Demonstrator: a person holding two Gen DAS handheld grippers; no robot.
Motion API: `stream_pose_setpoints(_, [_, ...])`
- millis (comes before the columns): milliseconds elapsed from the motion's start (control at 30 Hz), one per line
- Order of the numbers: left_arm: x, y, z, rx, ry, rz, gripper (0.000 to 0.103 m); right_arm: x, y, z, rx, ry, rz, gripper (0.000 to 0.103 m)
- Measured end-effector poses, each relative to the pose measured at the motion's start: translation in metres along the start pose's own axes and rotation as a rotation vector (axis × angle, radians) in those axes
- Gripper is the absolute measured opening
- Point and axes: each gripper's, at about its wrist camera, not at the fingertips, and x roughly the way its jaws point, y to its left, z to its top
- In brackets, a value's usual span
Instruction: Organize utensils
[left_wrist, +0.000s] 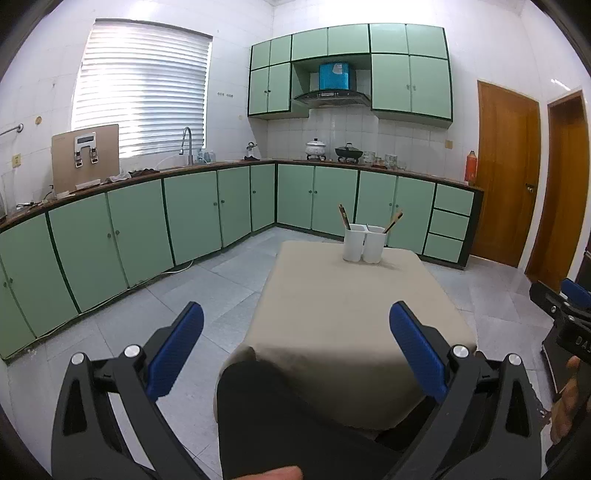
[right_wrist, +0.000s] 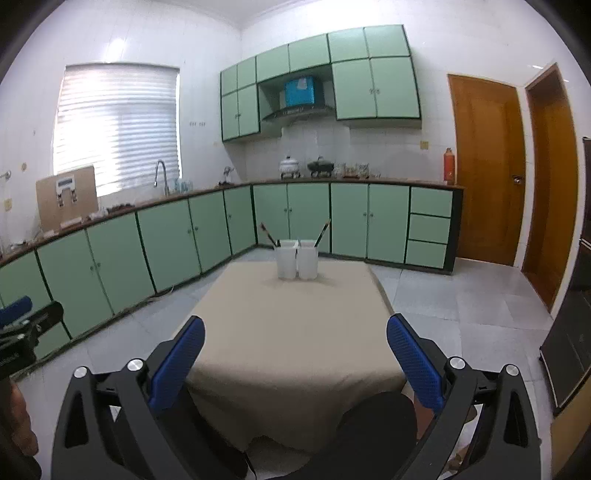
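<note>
Left gripper (left_wrist: 295, 339) held above the near edge of the table (left_wrist: 332, 295), blue pads spread wide, nothing between them. Right gripper (right_wrist: 295, 350) likewise: fingers well apart, empty, raised over the near end of the same table. Each gripper shows at the edge of the other's view, cut off by the frame.

Table covered by a beige cloth. At its far end stands a white utensil holder (left_wrist: 364, 243), upright, two compartments side by side. Dark-tipped wooden sticks (left_wrist: 344, 216) lean out of the left compartment; another pair (left_wrist: 392, 221) leans out of the right one. Probably chopsticks, but too small to be sure. In the left wrist view a thin pale item (left_wrist: 367, 226) pokes up near the divider; cannot identify it. The holder's contents below the rim are hidden.

A dark rounded shape (left_wrist: 280, 417), likely the person's knee, covers the near table corner in both views. Part of a hand (left_wrist: 567, 402) shows at the right margin of the left view.

Behind: green cabinets (left_wrist: 184, 210), faucet (left_wrist: 187, 142), pots on the counter (left_wrist: 315, 147), wooden doors (left_wrist: 508, 173).
</note>
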Motion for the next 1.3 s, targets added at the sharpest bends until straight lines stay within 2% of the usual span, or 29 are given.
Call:
stream_pose_setpoints(333, [-0.010, -0.001, 0.001, -0.009, -0.023, 0.022, 0.098, -0.007, 0.004, -0.005, -0.015, 0.005, 0.009, 0.097])
stream_pose_setpoints(1300, [-0.015, 0.006, -0.001, -0.021, -0.037, 0.017, 0.098, -0.012, -0.005, -0.004, 0.015, -0.016, 0.006, 0.097])
